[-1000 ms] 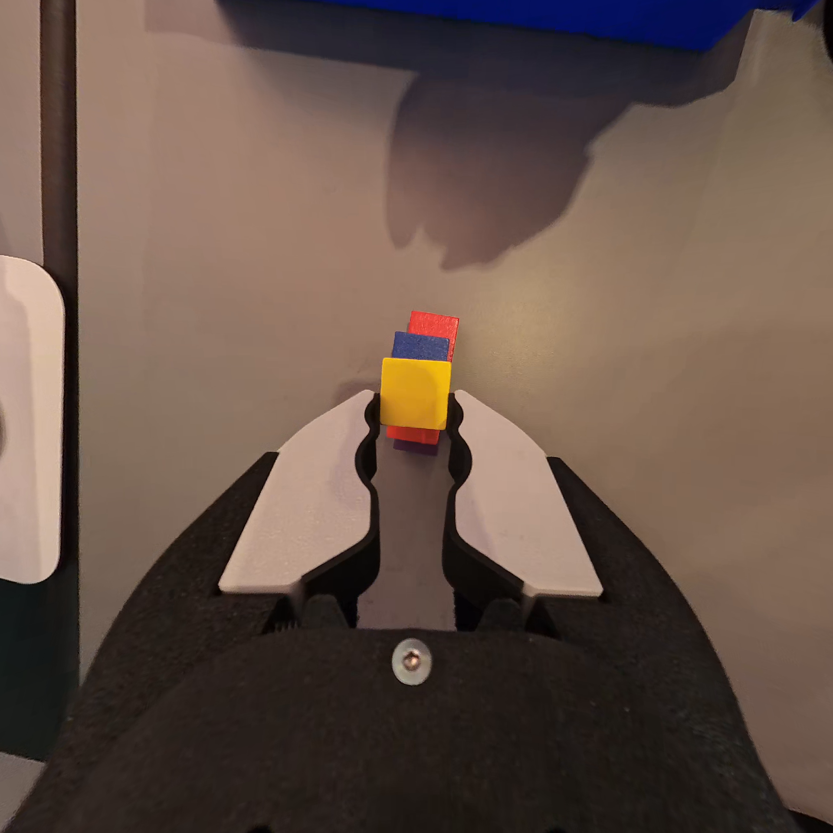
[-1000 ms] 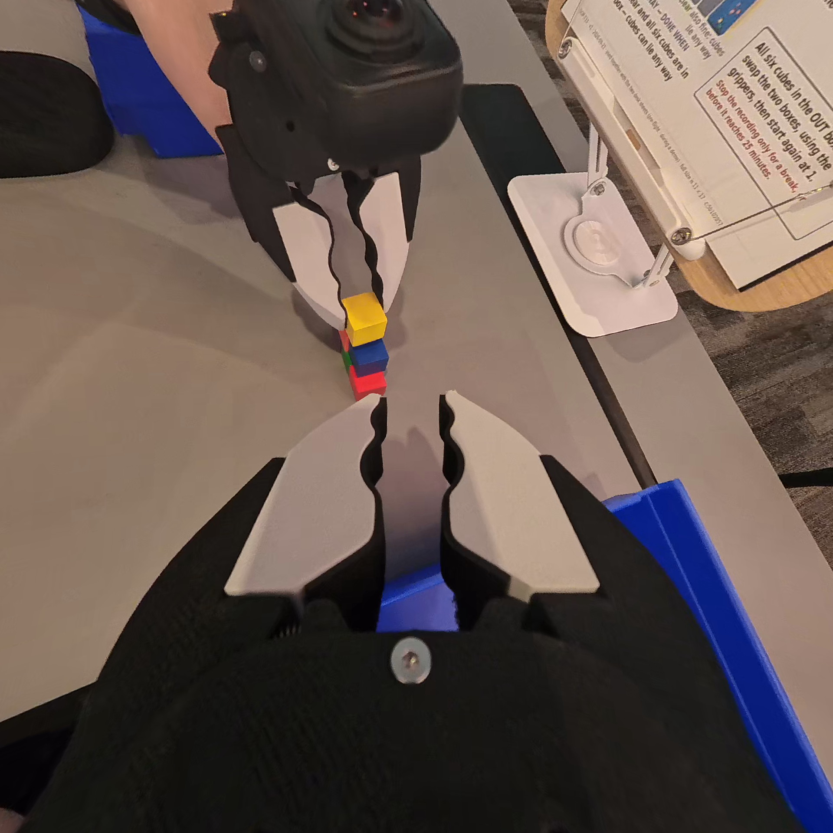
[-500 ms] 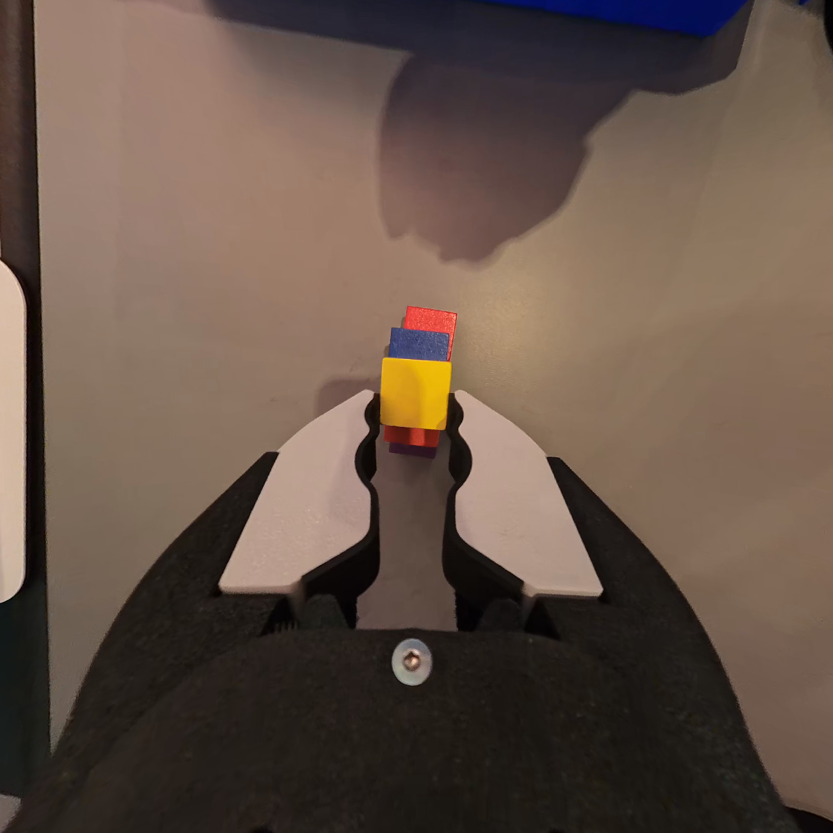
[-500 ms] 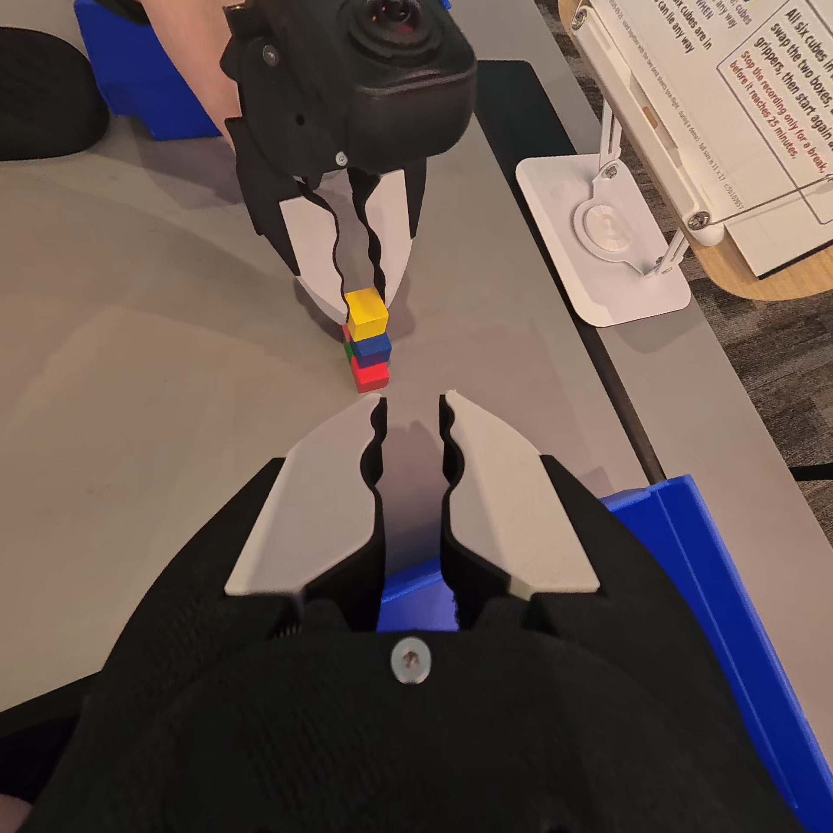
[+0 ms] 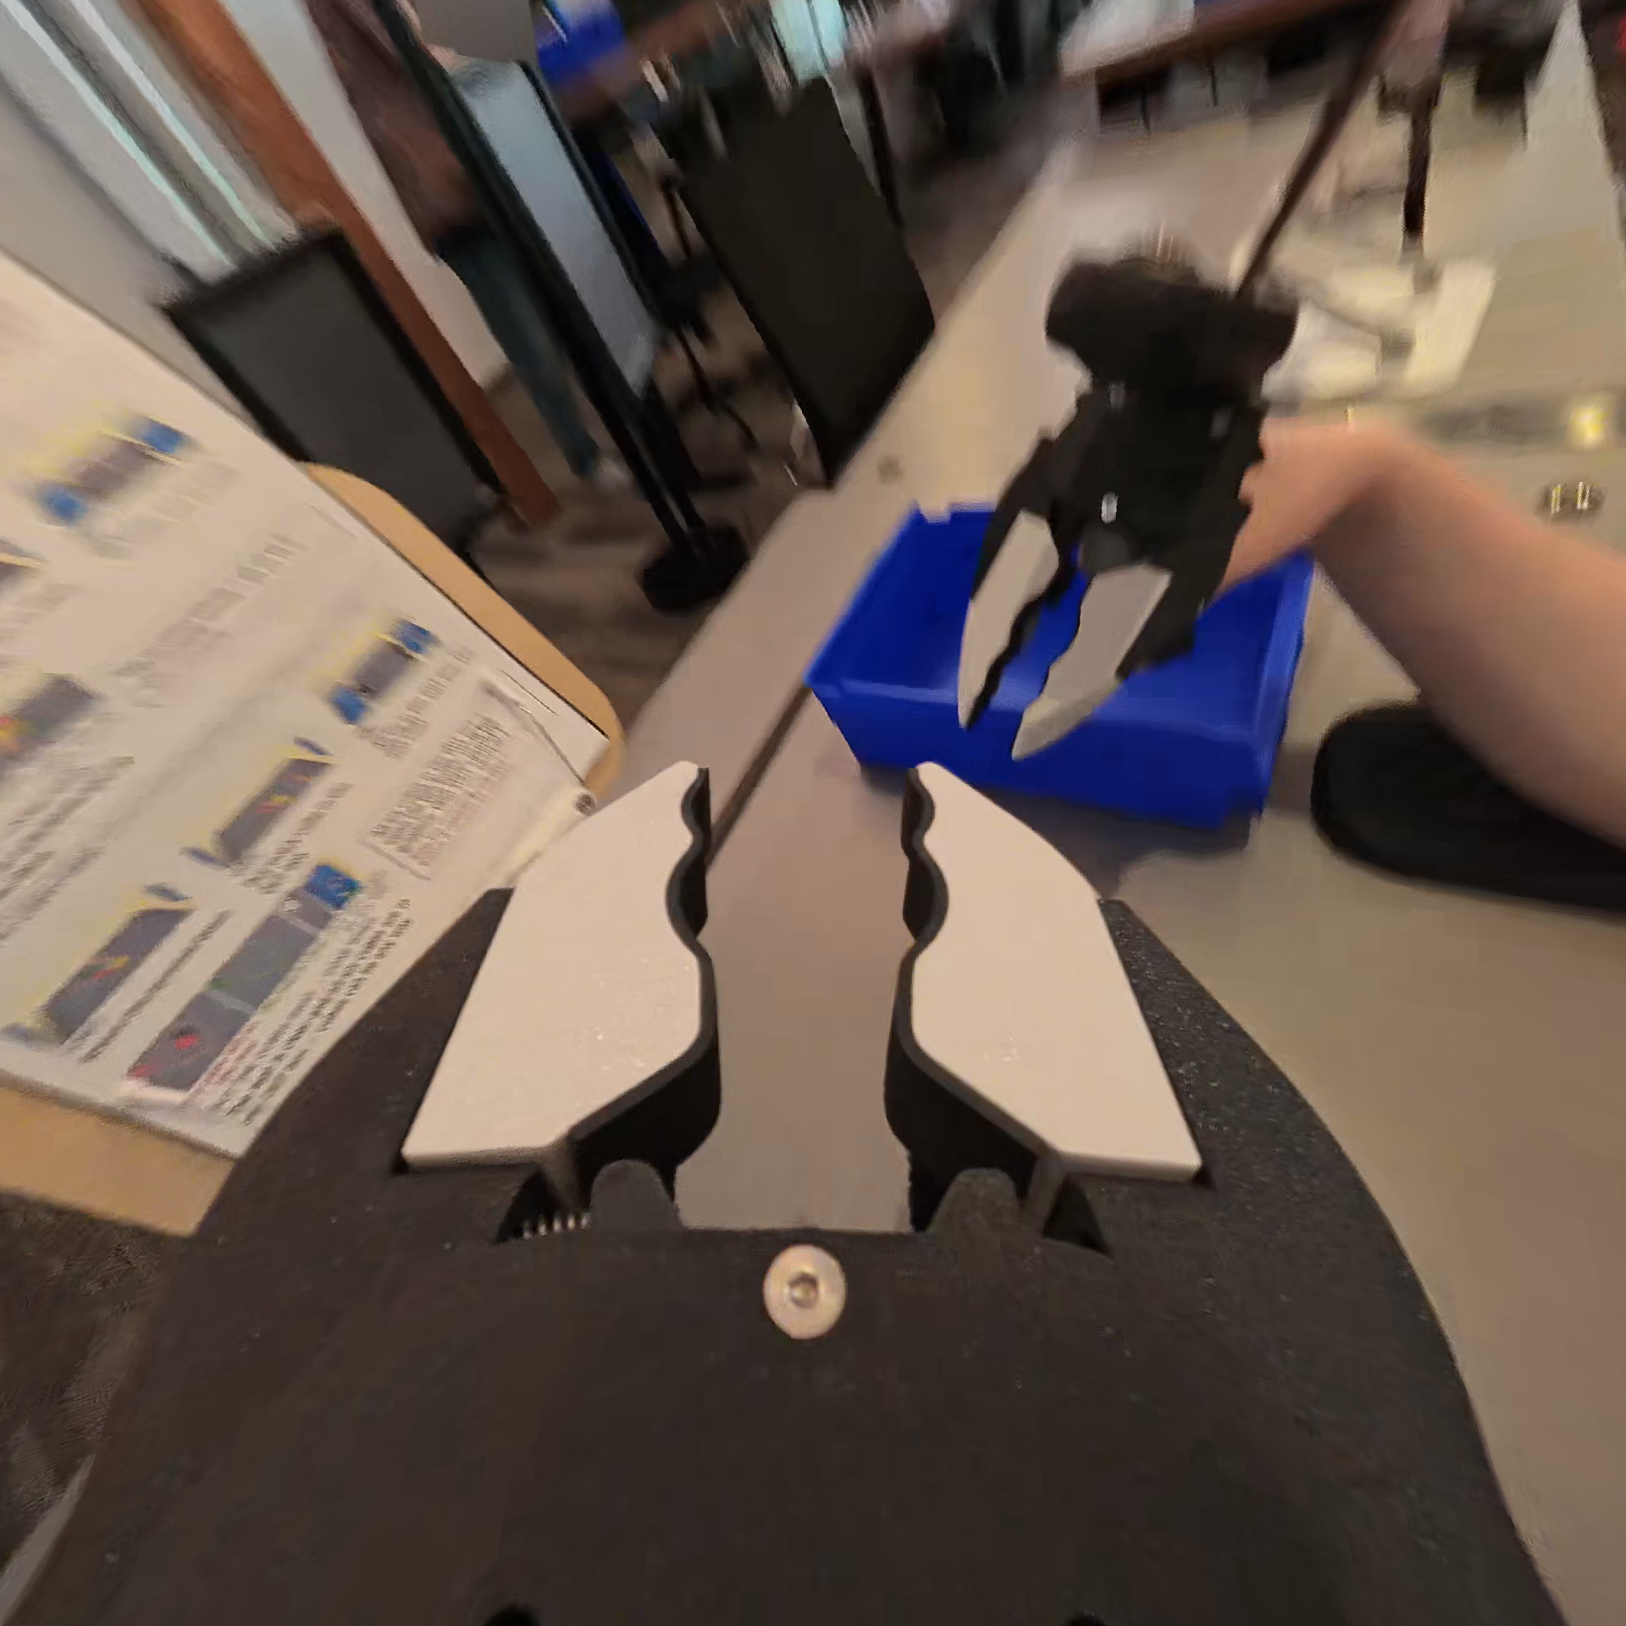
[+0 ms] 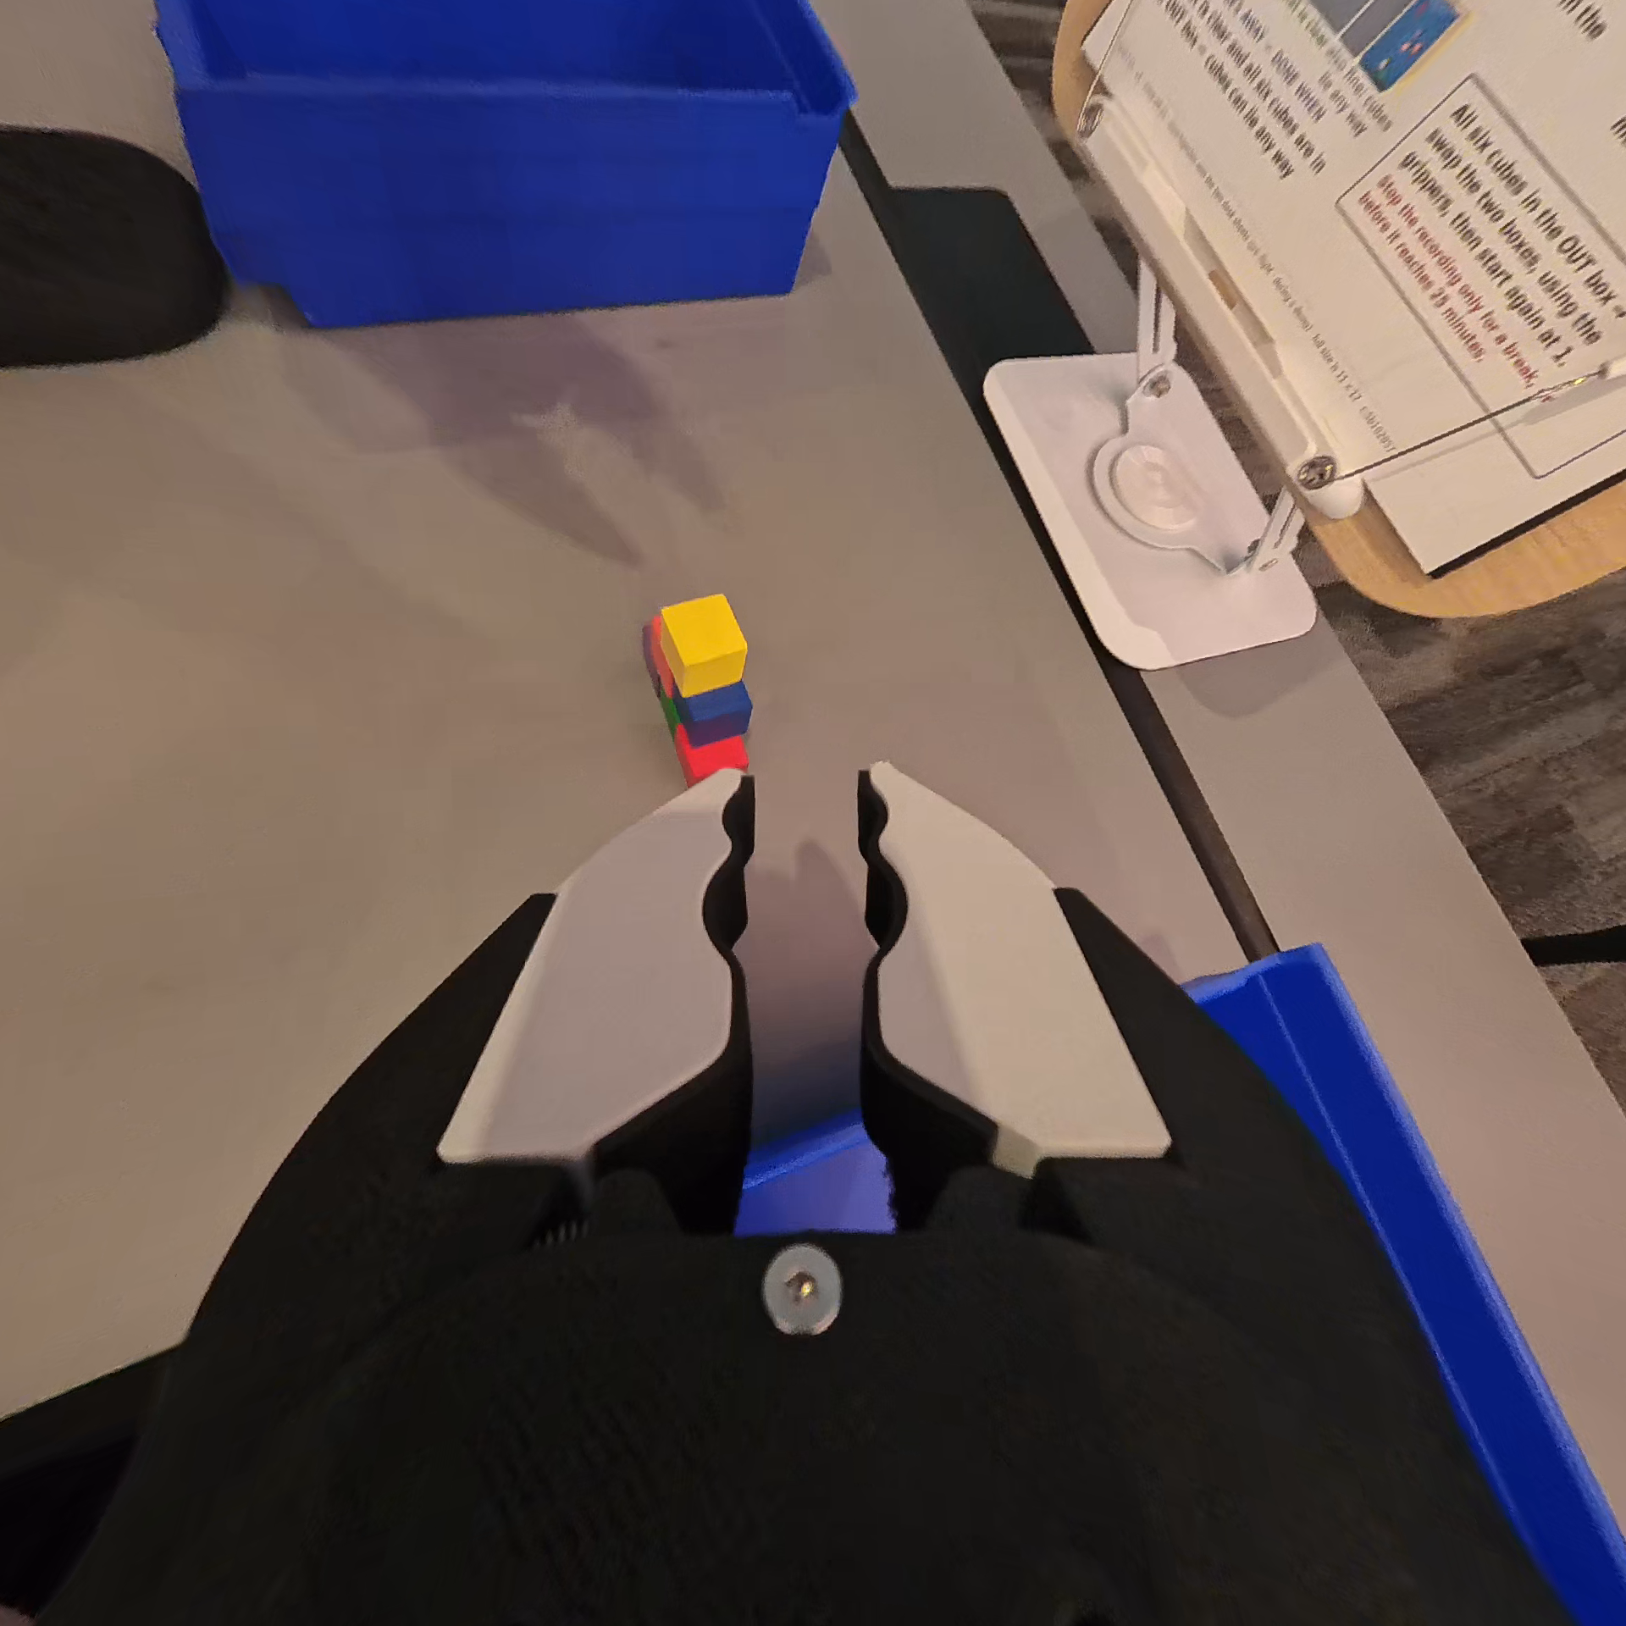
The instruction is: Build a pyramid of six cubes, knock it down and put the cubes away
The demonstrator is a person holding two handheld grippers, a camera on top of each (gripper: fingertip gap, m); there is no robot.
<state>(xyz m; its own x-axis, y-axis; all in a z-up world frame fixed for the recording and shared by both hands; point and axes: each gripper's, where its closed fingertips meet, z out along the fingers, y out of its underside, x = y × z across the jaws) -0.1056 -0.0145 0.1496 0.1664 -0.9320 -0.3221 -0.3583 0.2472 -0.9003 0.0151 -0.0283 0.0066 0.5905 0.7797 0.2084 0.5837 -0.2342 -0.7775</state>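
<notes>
In the right wrist view the cubes stand as a pyramid, seen edge-on on the grey table (image 6: 352, 616). A yellow cube (image 6: 704, 642) is on top, a blue cube (image 6: 717, 704) under it and a red cube (image 6: 713, 757) at the base. My right gripper (image 6: 802, 776) is open and empty, its left fingertip just in front of the red cube. My left gripper (image 5: 805, 774) is open and empty, raised, in a blurred view. That view also shows the right gripper (image 5: 999, 735), fingers apart, with nothing between them. No cubes show in the left wrist view.
One blue box (image 6: 501, 176) stands behind the pyramid and another (image 6: 1408, 1144) at the right near me; the left view shows a blue box (image 5: 1100, 757). A white document stand (image 6: 1153, 528) with an instruction sheet (image 5: 220, 704) stands off the table's right edge. A person's forearm (image 5: 1452, 598) holds the right gripper. About 20 cm separates my left fingertips from my right. The yellow cube (image 6: 704, 642) lies around 12 cm away from my right fingertips.
My left gripper opened, let go of the yellow cube on top of the pyramid, and swung up and away, out of the right wrist view. The right gripper kept its gap.
</notes>
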